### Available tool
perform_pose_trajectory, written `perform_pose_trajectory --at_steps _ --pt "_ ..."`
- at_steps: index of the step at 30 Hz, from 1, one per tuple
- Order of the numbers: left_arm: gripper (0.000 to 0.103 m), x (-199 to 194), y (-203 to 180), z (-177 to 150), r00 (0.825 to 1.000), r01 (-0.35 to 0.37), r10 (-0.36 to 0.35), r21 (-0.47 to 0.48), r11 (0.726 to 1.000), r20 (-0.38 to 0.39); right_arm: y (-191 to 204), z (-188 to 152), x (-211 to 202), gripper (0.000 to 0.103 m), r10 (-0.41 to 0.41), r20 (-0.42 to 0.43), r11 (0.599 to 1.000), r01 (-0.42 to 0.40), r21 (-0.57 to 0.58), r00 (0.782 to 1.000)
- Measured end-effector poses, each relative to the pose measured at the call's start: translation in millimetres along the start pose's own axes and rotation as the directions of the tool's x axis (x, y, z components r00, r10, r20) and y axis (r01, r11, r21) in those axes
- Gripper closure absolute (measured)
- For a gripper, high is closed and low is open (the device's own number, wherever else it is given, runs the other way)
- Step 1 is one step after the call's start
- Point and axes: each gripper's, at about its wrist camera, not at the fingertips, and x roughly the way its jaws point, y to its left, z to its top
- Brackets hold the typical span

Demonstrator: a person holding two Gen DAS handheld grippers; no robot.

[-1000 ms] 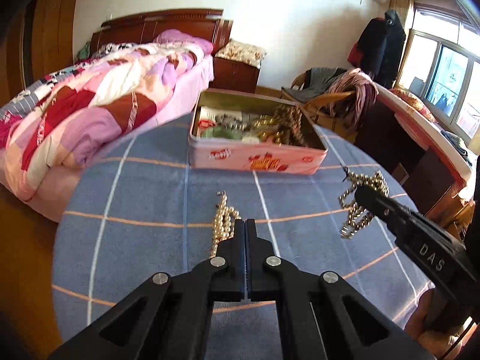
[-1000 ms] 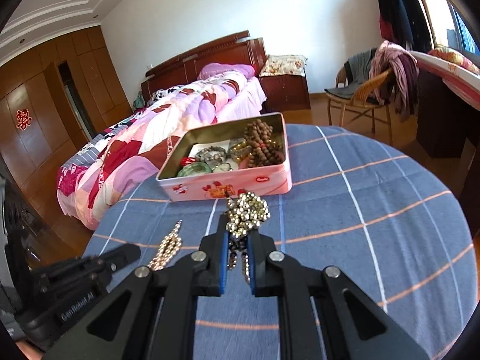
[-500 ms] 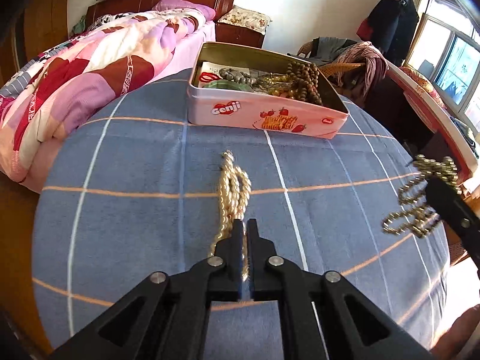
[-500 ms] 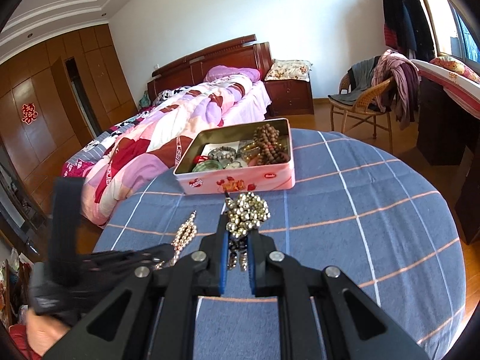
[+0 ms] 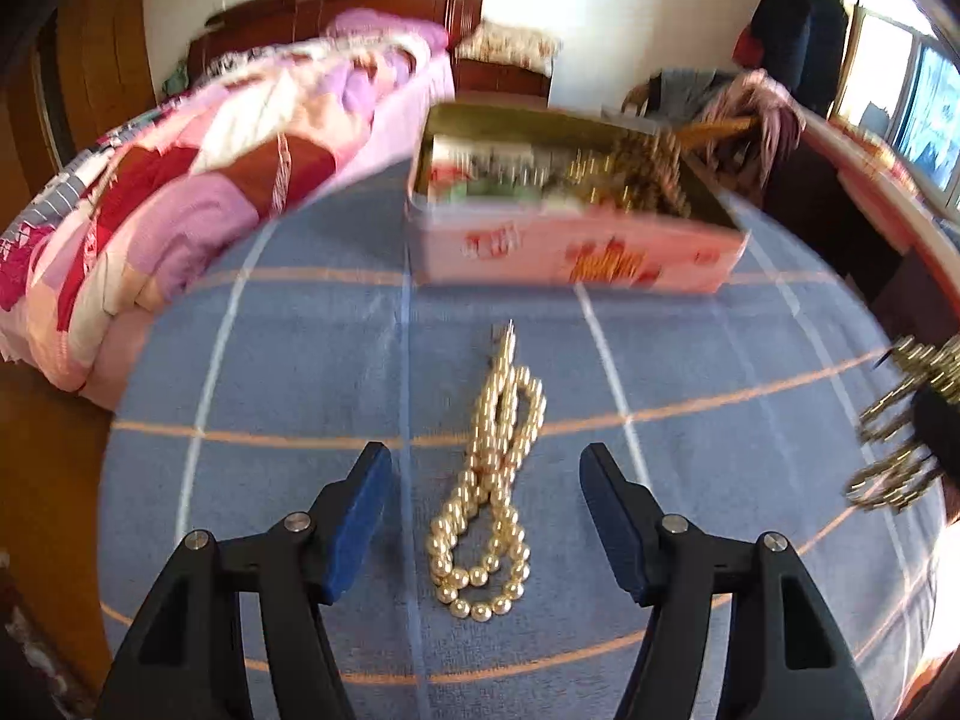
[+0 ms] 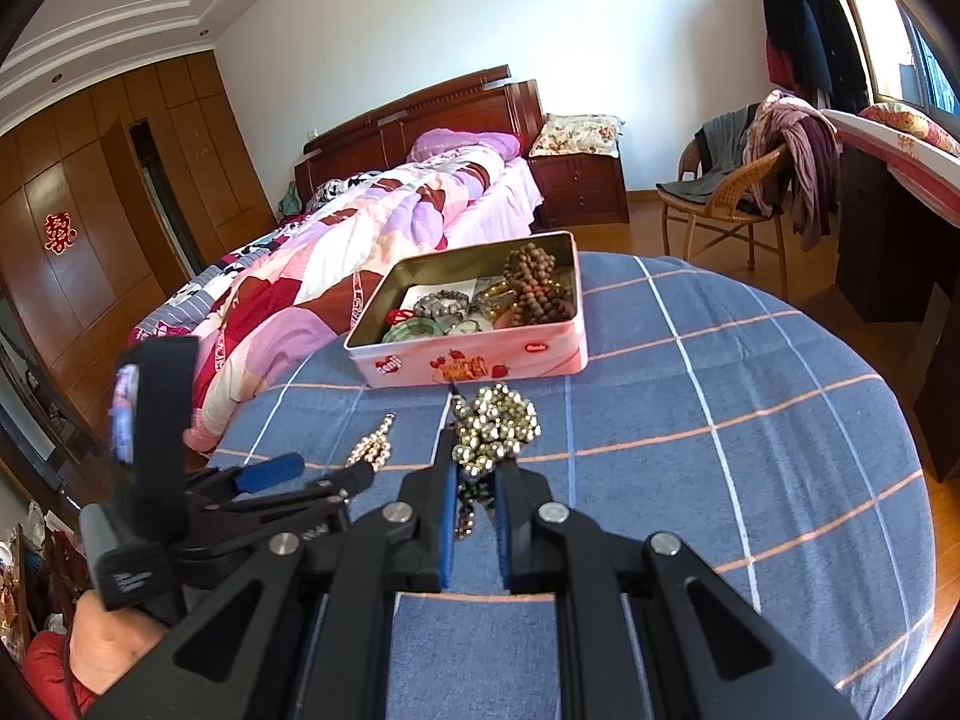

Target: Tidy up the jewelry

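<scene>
A pearl necklace lies folded on the blue checked tablecloth. My left gripper is open, its blue-padded fingers on either side of the necklace's near end, not touching it. The necklace also shows in the right wrist view, partly behind the left gripper. My right gripper is shut on a bunch of gold bead chain, held above the cloth; the chain shows at the right edge of the left wrist view. An open pink tin with bracelets and beads sits at the table's far side.
The round table drops off at its edges on all sides. A bed with a patchwork quilt stands beyond the table on the left. A wicker chair with clothes and a dark desk stand on the right.
My left gripper has opened and let go of the pearl necklace, which now lies on the cloth between its fingers. The right gripper still holds the gold bead chain.
</scene>
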Motion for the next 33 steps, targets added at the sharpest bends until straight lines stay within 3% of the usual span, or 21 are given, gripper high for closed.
perform_pose_trajectory --at_steps 1,3,5,12,19,25,26,27,33 --pt "0.039 0.8 -3.3 -2.8 1.000 -0.023 0.023 0.025 0.999 0.010 -0.8 0.5 -0.1 0.089 -0.003 0.001 1.000 0.003 0.001 1.000" --pt "0.054 -1.0 -8.0 -6.0 1.000 -0.021 0.020 0.045 0.999 0.011 -3.3 2.6 0.5 0.089 -0.002 0.002 1.000 0.002 0.009 1.000" --pt "0.089 -3.5 -7.5 -6.9 1.000 -0.016 0.015 0.048 0.999 0.021 -5.2 4.3 1.4 0.089 0.001 0.002 1.000 -0.001 0.018 1.000" --pt "0.090 -9.4 4.5 -9.4 0.997 0.077 -0.077 -0.022 0.997 0.030 -5.4 6.2 -1.1 0.089 0.013 0.011 0.999 -0.013 0.029 1.000" --pt "0.090 -44.4 -0.7 -16.6 0.980 0.158 -0.153 -0.037 0.987 0.124 -0.5 11.1 -11.5 0.089 0.010 0.041 1.000 -0.011 0.015 0.999" --pt "0.090 -84.3 -1.9 -15.3 0.961 0.188 -0.178 -0.030 0.982 0.210 5.2 15.9 -20.3 0.089 0.008 0.072 1.000 -0.009 0.007 0.997" --pt "0.101 -90.7 -2.1 -14.5 0.957 0.194 -0.182 -0.030 0.981 0.226 5.8 16.8 -21.9 0.089 0.009 0.076 1.000 -0.009 0.005 0.997" --pt "0.103 -94.5 -2.3 -13.7 0.953 0.201 -0.189 -0.028 0.979 0.236 6.7 17.8 -23.3 0.089 0.011 0.080 1.000 -0.011 0.004 0.997" --pt "0.103 -113.7 -4.5 -6.1 0.940 0.193 -0.183 -0.007 0.981 0.287 11.8 24.7 -28.3 0.089 0.010 0.100 1.000 -0.008 -0.015 0.995"
